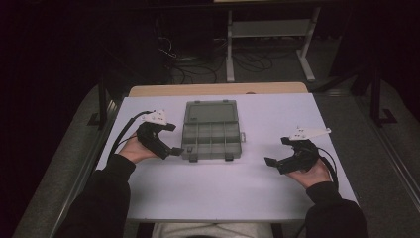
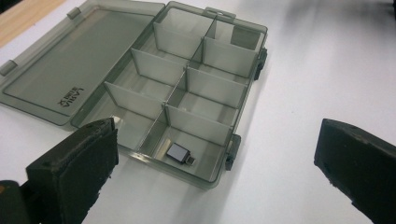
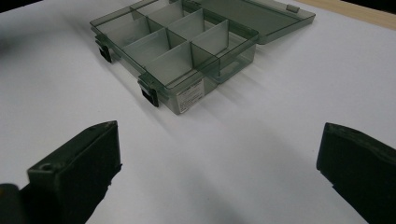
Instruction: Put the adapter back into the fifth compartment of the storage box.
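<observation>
a small black adapter [image 2: 178,152] is seen in a corner compartment of the open organizer box [image 2: 196,79] on the table [image 1: 257,188]. it looks light, stiff and slick, best pinched across its flat sides. the left hand-held gripper [image 2: 215,163] beside the box is spread wide and empty, as is the right hand-held gripper [image 3: 219,172].

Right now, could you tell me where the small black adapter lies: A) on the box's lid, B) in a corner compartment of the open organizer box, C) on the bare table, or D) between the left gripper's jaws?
B: in the left gripper view the small black adapter lies flat in a corner compartment of the open organizer box, with nothing gripping it.
</observation>
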Demonstrator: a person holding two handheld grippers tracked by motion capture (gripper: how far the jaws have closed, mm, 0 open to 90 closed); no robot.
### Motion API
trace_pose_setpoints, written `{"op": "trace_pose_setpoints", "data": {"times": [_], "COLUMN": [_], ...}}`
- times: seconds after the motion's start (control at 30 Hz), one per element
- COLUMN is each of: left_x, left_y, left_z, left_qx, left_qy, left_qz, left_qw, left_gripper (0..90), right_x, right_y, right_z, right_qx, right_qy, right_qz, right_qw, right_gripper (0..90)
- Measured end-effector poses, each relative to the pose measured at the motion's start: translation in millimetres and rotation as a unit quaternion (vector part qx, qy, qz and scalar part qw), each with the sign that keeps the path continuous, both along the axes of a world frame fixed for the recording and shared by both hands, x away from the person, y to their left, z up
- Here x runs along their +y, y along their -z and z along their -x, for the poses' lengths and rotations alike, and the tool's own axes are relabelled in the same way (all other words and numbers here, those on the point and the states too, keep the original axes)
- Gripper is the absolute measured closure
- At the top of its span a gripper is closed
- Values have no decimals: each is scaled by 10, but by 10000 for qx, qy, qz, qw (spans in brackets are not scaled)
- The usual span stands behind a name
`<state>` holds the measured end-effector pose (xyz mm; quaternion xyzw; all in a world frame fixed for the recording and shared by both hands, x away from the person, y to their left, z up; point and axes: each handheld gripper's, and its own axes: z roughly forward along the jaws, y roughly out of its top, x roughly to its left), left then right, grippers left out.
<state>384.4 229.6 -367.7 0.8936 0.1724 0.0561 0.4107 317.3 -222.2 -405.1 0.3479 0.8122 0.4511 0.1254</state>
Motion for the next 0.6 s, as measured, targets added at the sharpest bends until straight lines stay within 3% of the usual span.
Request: {"op": "trace_pose_setpoints", "data": {"times": [0.17, 0.6], "left_x": [61, 283], "left_y": [-22, -50], "left_z": [37, 149], "left_qx": [-174, -330], "left_qy": [-122, -299], "left_qz": [-80, -12], "left_qw": [9997, 9990], "left_gripper": [0, 0], "right_x": [0, -1], "right_y": [1, 3], "right_z": [-1, -3], "right_qx": [3, 10], "right_qy": [2, 14], "right_qz": [0, -5], "right_qw": [10000, 10000], "right_gripper": [0, 0]}}
